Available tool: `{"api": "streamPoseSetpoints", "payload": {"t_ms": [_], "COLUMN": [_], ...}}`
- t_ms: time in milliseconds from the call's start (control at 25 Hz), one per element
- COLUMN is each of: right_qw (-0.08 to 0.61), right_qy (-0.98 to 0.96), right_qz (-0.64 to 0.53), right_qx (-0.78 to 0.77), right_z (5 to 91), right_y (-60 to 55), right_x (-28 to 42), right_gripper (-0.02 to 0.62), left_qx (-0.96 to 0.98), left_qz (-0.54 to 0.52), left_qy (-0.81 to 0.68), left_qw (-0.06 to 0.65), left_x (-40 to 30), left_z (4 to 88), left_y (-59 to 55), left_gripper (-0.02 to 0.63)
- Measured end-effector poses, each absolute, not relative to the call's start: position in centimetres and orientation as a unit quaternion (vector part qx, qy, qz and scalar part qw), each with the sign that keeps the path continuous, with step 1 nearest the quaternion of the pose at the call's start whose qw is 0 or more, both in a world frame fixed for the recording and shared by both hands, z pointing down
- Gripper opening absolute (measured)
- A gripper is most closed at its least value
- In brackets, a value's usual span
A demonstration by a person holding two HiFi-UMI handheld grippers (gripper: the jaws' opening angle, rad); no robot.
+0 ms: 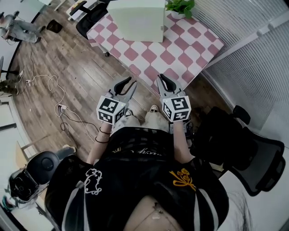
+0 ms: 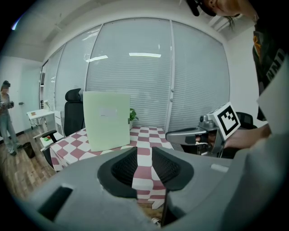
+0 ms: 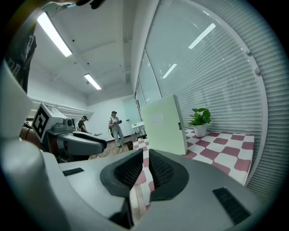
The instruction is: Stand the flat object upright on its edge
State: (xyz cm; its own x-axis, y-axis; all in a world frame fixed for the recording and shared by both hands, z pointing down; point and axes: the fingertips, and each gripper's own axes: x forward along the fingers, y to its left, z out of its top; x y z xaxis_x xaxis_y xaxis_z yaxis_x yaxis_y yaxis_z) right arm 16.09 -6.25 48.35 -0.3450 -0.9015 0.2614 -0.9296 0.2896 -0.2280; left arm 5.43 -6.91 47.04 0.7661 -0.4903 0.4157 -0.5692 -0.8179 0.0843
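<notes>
Left claw (image 2: 144,155): pads almost together with only a thin slit between them and nothing in it. It hung short of the worktop's (image 1: 198,45) near edge.
Right claw (image 3: 145,164): pads together, empty. It was level with the left claw and also short of the worktop.
Worktop: covered in a pink-and-white checked cloth, and its near part was bare.
Board (image 1: 137,20): pale green, upright on its lower edge toward the far side of the worktop. It was well apart from both claws, and no prop showed.
Plant (image 1: 180,6): a small pot just right of the board, at the far corner.
Done: by the look of it, the board was already standing on its own.
Left: probably nothing but keeping clear. How steadily the board stood could not be judged.
</notes>
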Motion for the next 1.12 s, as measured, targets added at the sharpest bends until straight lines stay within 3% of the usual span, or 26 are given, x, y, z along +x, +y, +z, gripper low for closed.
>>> {"api": "streamPoseSetpoints", "payload": {"t_ms": [520, 1120], "right_qw": [0.058, 0.075], "right_qy": [-0.81, -0.818], "right_qz": [0.163, 0.154], "right_qx": [0.56, 0.549], "right_z": [47.7, 46.5], "right_y": [-3.1, 8.3], "right_x": [8.0, -4.3], "right_gripper": [0.044, 0.043], "left_qx": [0.933, 0.95], "left_qz": [0.193, 0.165], "left_qy": [-0.295, -0.261], "left_qw": [0.072, 0.052], "left_x": [-3.2, -11.8], "left_z": [46.5, 45.2], "left_y": [-2.9, 6.4], "left_gripper": [0.083, 0.083]}}
